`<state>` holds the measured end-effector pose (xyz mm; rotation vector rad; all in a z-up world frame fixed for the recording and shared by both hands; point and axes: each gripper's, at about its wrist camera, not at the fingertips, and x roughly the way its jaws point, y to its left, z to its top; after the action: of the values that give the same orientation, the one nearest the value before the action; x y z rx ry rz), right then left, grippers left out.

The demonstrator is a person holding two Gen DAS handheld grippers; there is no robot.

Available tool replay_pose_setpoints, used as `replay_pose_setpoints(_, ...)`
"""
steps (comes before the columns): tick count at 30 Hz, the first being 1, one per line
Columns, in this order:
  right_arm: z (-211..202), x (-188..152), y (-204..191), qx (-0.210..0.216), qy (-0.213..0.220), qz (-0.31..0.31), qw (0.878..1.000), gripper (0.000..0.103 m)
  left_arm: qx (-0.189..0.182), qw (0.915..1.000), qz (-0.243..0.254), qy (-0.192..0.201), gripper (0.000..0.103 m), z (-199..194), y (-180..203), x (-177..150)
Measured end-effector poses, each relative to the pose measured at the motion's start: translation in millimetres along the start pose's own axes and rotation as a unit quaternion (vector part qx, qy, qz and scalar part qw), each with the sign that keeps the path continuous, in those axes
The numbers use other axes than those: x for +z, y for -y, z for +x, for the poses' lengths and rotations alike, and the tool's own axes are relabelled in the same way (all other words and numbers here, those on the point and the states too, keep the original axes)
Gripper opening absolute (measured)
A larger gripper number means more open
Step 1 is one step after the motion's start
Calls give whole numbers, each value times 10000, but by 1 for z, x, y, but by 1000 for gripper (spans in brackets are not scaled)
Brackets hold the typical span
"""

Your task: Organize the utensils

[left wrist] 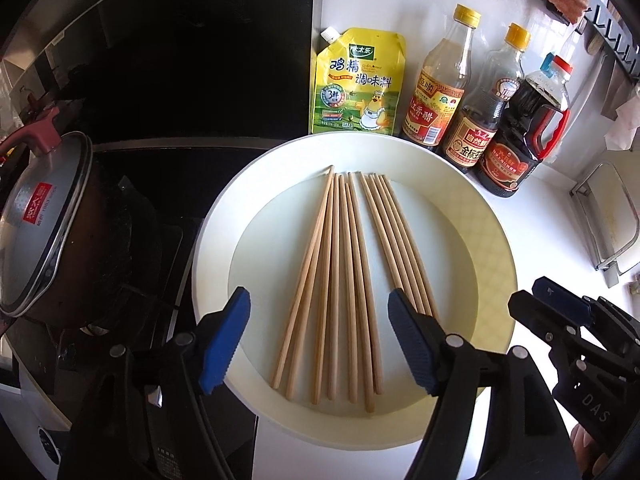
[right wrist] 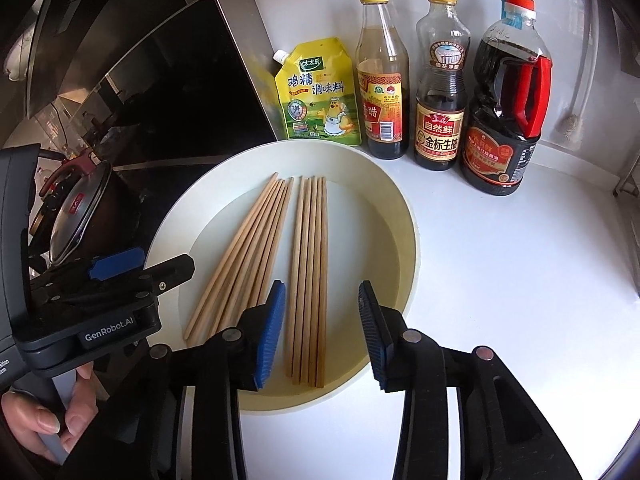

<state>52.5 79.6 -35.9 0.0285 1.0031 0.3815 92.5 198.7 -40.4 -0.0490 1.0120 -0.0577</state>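
Observation:
Several wooden chopsticks lie in a round cream plate [left wrist: 496, 248] [right wrist: 404, 236], in two bunches. The left bunch [left wrist: 336, 280] [right wrist: 244, 252] is fanned out. The right bunch [left wrist: 396, 240] [right wrist: 310, 272] is tight and parallel. My left gripper [left wrist: 318, 344] is open and empty, its blue pads either side of the left bunch's near ends. My right gripper [right wrist: 322, 332] is open and empty, straddling the near ends of the right bunch. Each gripper shows at the edge of the other's view.
A yellow seasoning pouch [left wrist: 358, 84] [right wrist: 320, 96] and three sauce bottles [left wrist: 436, 88] [right wrist: 440, 80] [right wrist: 506, 96] stand behind the plate on the white counter [right wrist: 520, 280]. A lidded pot [left wrist: 52, 224] sits on the stove at the left. A wire rack [left wrist: 612, 220] is at the right.

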Motion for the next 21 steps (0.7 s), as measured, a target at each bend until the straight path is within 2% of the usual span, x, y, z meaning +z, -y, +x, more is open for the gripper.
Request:
replay_pose_setpoints(4, -5, -4, 1, -23, 14, 14, 10000, 42, 13, 10000, -39, 64, 74, -6, -2, -2)
replay_pose_setpoints(10, -10, -8, 4, -39, 14, 31, 10000, 47, 66, 9999, -64, 105, 83, -10, -3, -3)
replay_pose_setpoints(17, -13, -11, 4, -69, 31, 27, 10000, 48, 74, 9999, -27, 148, 93, -11, -3, -3)
replay_pose_setpoints(21, -13, -11, 4, -87, 42, 6, 10000, 49, 70, 9999, -56, 132, 94, -10, -4, -2)
